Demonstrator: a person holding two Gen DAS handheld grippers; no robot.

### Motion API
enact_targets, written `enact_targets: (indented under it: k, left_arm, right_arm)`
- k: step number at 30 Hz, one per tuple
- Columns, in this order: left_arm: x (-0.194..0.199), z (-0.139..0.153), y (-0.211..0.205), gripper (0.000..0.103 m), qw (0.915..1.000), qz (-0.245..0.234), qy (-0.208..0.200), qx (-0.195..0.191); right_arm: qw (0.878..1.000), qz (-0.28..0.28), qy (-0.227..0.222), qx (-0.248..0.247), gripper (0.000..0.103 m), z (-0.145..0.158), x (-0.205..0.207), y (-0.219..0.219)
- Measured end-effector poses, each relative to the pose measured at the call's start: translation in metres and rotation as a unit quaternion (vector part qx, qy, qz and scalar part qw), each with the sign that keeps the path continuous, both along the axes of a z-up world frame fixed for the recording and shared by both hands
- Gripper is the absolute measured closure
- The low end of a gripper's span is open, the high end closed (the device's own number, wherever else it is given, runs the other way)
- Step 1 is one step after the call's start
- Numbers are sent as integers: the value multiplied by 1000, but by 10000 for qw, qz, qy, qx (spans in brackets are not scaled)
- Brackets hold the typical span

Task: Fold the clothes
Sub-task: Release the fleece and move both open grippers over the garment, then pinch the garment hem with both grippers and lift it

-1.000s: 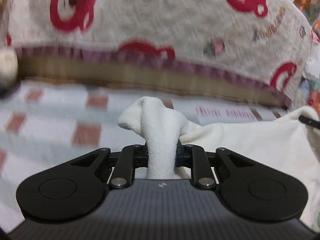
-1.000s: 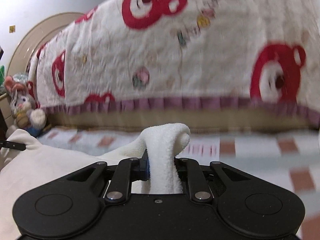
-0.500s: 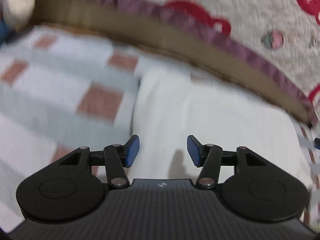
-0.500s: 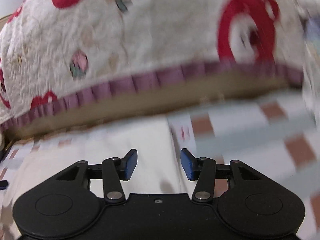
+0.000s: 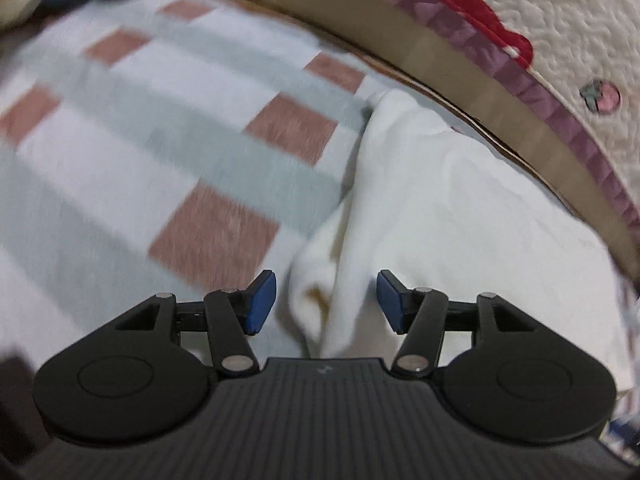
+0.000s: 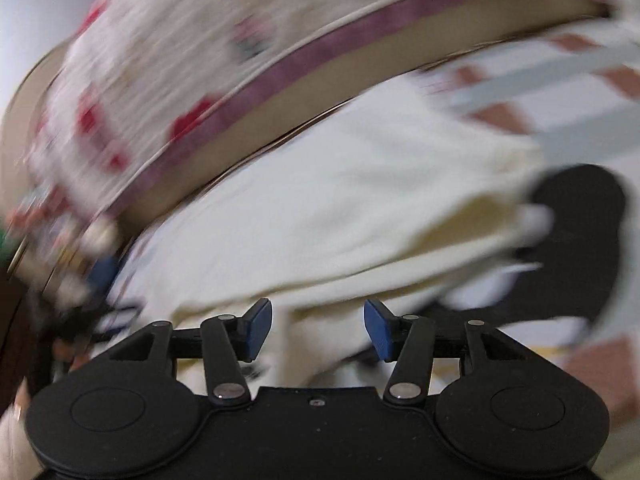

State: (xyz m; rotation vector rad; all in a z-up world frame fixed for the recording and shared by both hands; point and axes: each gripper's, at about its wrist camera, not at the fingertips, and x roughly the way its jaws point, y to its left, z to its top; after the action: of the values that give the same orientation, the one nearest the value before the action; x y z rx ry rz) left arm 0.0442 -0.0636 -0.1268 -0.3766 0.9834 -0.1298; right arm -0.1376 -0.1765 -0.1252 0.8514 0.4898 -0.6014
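Left wrist view: the left tool (image 5: 326,300) stands wide open with nothing between its blue pads (image 5: 261,300). The cream garment (image 5: 460,216) lies on the checked bedsheet (image 5: 132,152), spreading from the gap at 12 o'clock out toward 2 o'clock. One rumpled corner of it sits just ahead of the gap, a little nearer the left pad, touching neither. Behind the garment, from 12 to 3 o'clock, runs a quilted blanket (image 5: 560,12) with red prints and a purple frill.

Right wrist view: the picture is heavily blurred. The right tool (image 6: 318,330) is also spread wide and grips nothing. The cream garment (image 6: 360,200) fills the middle, from 9 to 2 o'clock, its near edge lying just ahead of the pads (image 6: 256,330). A black shape (image 6: 576,240) sits at 3 o'clock against the cloth; what it is cannot be told. The blanket (image 6: 180,60) crosses at 10 to 12 o'clock.
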Motion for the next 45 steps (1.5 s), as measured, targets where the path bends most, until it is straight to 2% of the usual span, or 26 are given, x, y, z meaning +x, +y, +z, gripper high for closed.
enact_targets:
  k: [3,5,8,10,12,14,15,16,17,19,21,22,24,26,27,28,29,30,32,34,35,36,37,41,44,45]
  left_arm:
    - [-39,1,11,50,9971,464,-219,-557]
    - [-49,5,-2,51,9968,17,-232,-763]
    - [-54,23,-42,51,9928,-968,-501,-498]
    - [-58,32,-64,51,9833,-1457,-691,-844]
    - [-64,36,-84,52,9678,-1913,-987,-1307]
    - [-70,41,-108,52,9567,-2432,-1074,-1189]
    - [-73,43,-123,52,9505,-2736,-1109,-972]
    - [-74,45,-139,52,9405,-3118,-1136,-730]
    - [-70,44,-156,52,9257,-3585,-1103,-481]
    - [-58,39,-189,50,8882,-4507,-886,96]
    - [-54,34,-210,51,8491,-5137,-770,956]
    - [-55,31,-211,51,8374,-5286,-754,1170]
    - [-57,25,-205,51,8350,-5364,-478,1131]
    - [-58,15,-195,52,8451,-5262,-274,907]
    - [-59,8,-190,53,8503,-5194,-243,807]
    - [-59,2,-187,67,8544,-5133,-283,758]
    - [-60,-3,-188,77,8554,-5107,-359,787]
    - [-62,-7,-188,94,8552,-5101,-388,835]
    - [-69,-9,-187,97,8491,-5186,-440,900]
    - [-75,-3,-185,98,8351,-5384,-554,982]
    - [-80,-2,-185,98,8241,-5521,-610,1111]
    - [-85,-3,-187,98,8106,-5673,-664,1293]
    - [-89,-6,-188,98,8019,-5772,-655,1396]
    - [-90,-16,-189,98,8101,-5705,-620,1198]
    - [-85,-15,-190,97,8095,-5756,-533,1029]
    - [-85,-15,-189,92,8096,-5770,-521,941]
  right_arm:
    - [9970,333,580,-391,47,2,37,23]
    - [9908,407,1069,-726,48,3,59,41]
    - [9595,766,1933,-1900,49,2,85,62]
    - [9396,843,2417,-2273,47,-4,101,65]
    - [9353,884,2480,-2365,47,-8,108,65]
    - [9384,1003,2257,-2415,50,-6,111,64]
    - [9367,1093,2205,-2490,63,-6,113,64]
    - [9341,1187,2174,-2573,78,-5,115,65]
    - [9186,1324,2468,-2789,94,-7,120,67]
    - [8902,1389,2918,-3210,94,-5,125,74]
    - [8970,1352,2827,-3118,94,-7,122,71]
    - [9003,1334,2782,-3071,94,-8,121,69]
    - [9067,1296,2691,-2978,86,-10,118,66]
    - [9129,1259,2599,-2884,75,-12,115,63]
    - [9160,1240,2553,-2837,75,-13,114,62]
    - [9190,1221,2506,-2789,75,-14,112,60]
    - [9216,1206,2462,-2747,82,-15,111,59]
    - [9200,1252,2447,-2795,93,-15,111,58]
    - [9201,1330,2250,-2916,94,1,107,60]
    - [9060,1614,2342,-3135,95,14,105,70]
    - [8980,1761,2400,-3240,95,20,103,76]
    - [8830,1992,2674,-3303,95,13,104,83]
    - [8676,2210,2936,-3350,96,7,105,89]
    - [8641,2146,3194,-3244,95,-26,106,93]
    - [8594,2309,3174,-3276,95,-21,108,94]
    - [8583,2360,3164,-3279,94,-20,108,94]
